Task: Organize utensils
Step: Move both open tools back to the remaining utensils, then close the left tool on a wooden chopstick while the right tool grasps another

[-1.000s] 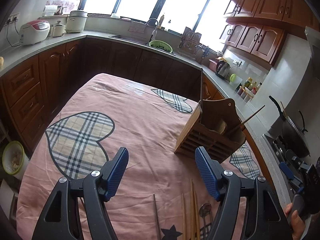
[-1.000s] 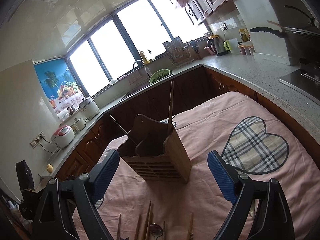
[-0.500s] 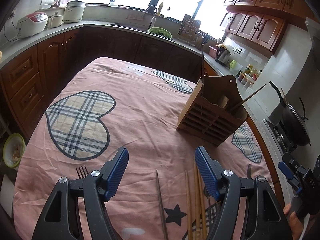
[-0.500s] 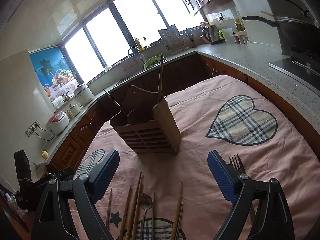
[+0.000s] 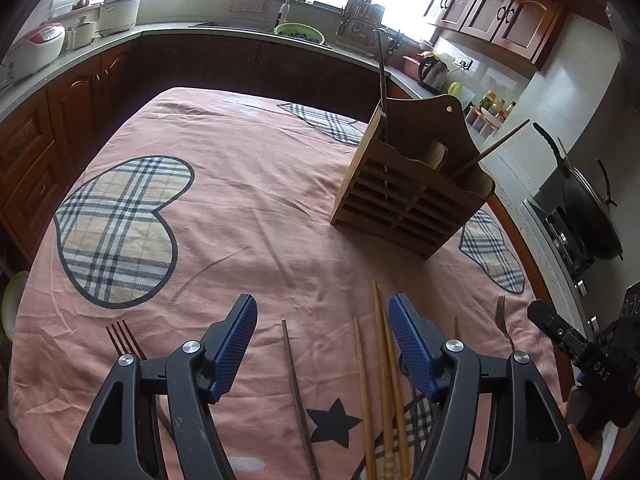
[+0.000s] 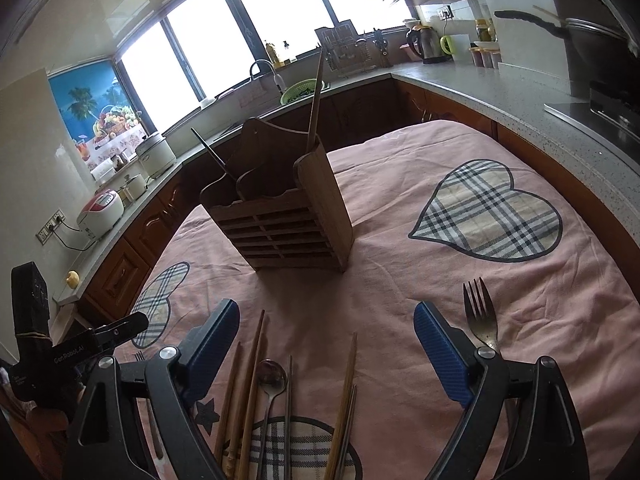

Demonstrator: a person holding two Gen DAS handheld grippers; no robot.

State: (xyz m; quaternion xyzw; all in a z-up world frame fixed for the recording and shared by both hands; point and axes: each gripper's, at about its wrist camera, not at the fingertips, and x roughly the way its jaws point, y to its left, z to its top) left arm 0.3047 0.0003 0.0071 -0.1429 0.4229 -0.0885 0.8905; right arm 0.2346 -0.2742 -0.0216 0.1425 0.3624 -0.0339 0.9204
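A wooden utensil holder (image 5: 404, 200) stands on the pink tablecloth, with one light chopstick (image 6: 314, 100) and one dark stick (image 6: 210, 152) upright in it. Near the front edge lie wooden chopsticks (image 5: 380, 360), a dark metal chopstick (image 5: 294, 372), a spoon (image 6: 272, 376), a steel fork (image 6: 480, 316) and a reddish fork (image 5: 124, 338). My left gripper (image 5: 320, 304) hangs open over the metal chopstick, gripping nothing. The jaws of my right gripper (image 6: 326, 312) are closing above the spoon and chopsticks, with the pads touching nothing.
The tablecloth (image 5: 240, 200) has plaid hearts and covers the whole table. Dark wood cabinets and a grey counter wrap around it, with a rice cooker (image 5: 36, 40), a green colander (image 5: 300, 32), a kettle (image 6: 424, 40) and a wok (image 5: 588, 208) on the stove.
Both grippers have tipped downward and sunk toward the cloth. The loose utensils at the front edge have come into view and the holder has slid up in both pictures.
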